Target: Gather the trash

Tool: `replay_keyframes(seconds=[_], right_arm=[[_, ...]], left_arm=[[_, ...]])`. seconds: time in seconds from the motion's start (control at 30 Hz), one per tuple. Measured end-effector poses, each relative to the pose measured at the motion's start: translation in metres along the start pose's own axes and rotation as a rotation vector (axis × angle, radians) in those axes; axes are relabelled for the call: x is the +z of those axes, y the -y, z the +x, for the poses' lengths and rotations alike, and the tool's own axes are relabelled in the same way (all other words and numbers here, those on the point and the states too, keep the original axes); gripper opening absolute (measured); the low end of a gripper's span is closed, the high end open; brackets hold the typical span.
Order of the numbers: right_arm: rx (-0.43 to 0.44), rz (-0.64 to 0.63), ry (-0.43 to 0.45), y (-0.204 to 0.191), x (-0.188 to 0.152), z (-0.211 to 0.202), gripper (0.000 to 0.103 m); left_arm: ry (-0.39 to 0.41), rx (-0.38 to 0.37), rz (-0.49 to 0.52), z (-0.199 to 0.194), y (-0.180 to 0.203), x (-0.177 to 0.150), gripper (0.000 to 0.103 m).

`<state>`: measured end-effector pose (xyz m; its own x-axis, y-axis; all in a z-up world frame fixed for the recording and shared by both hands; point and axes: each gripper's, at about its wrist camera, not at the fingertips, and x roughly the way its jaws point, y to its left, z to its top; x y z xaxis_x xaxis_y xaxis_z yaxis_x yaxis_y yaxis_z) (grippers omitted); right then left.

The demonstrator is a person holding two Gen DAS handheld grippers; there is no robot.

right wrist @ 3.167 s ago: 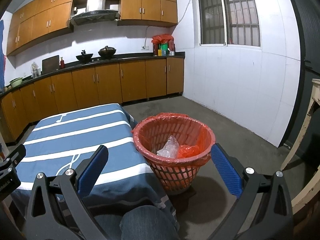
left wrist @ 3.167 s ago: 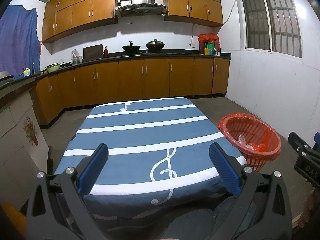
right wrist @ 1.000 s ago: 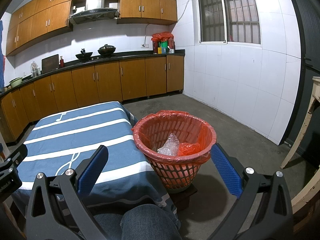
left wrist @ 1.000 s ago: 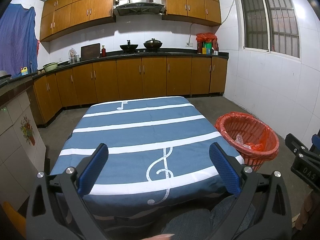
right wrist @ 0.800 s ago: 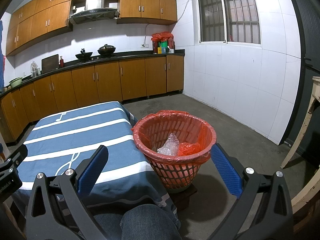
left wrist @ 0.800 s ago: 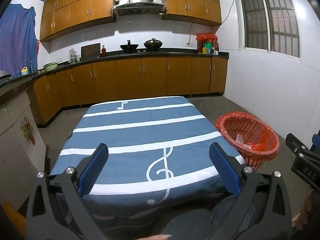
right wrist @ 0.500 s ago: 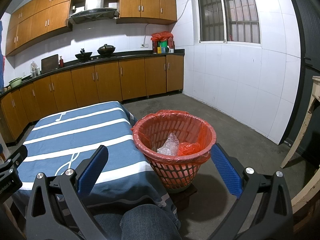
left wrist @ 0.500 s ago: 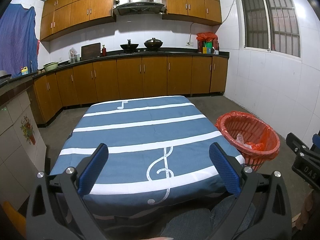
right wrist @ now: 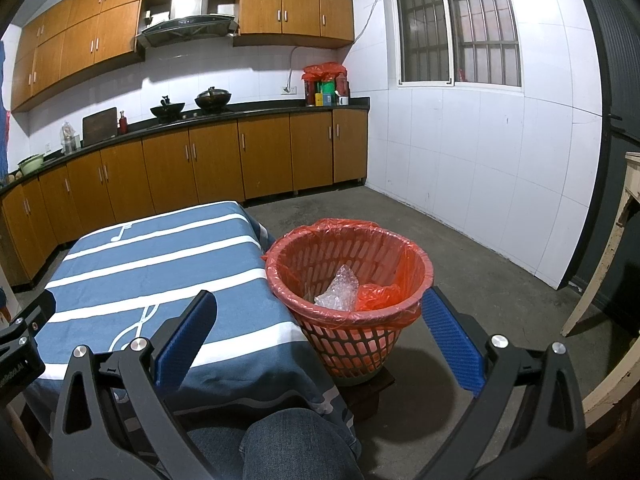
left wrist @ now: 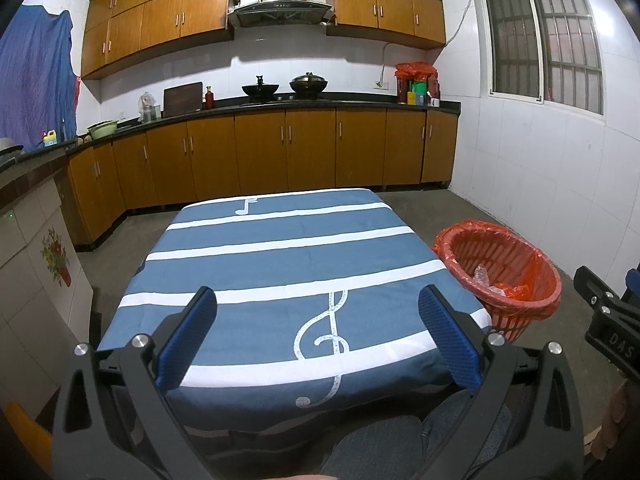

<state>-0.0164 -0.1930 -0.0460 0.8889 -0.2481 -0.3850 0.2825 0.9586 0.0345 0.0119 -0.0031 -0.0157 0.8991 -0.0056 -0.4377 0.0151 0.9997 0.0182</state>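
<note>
Kitchen layout: table in the middle, basket at its right

The cloth-covered table (left wrist: pixel 280 264) stands in front of the counter (left wrist: pixel 280 100), which runs along the back wall and bends round to the left. The waste basket (right wrist: pixel 348 304) sits on the floor just beside the table's right near corner, with crumpled plastic wrap (right wrist: pixel 338 290) inside it. Two woks (left wrist: pixel 260 89) rest on the counter beneath the range hood (left wrist: pixel 280 8). The window (left wrist: pixel 544 36) is on the right wall.
</note>
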Motion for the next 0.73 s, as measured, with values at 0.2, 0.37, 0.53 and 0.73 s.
replay_keyframes(seconds=[0.2, 0.37, 0.53, 0.73], right_arm=[[0.0, 0.0, -0.001, -0.0005, -0.0014, -0.0004, 0.101], [0.0, 0.0, -0.001, -0.0008, -0.0016, -0.0004, 0.101], [0.003, -0.004, -0.004, -0.0021, -0.0049, -0.0008, 0.101], [0.003, -0.004, -0.005, -0.0019, -0.0046, 0.0001, 0.101]], left_arm=[[-0.001, 0.0, 0.001, -0.0001, -0.0003, 0.0005, 0.099], [0.002, 0.004, 0.002, -0.0011, -0.0004, -0.0003, 0.099], [0.0, 0.002, 0.003, 0.0006, -0.0007, 0.0012, 0.099], [0.001, 0.002, 0.004, 0.0005, -0.0007, 0.0016, 0.099]])
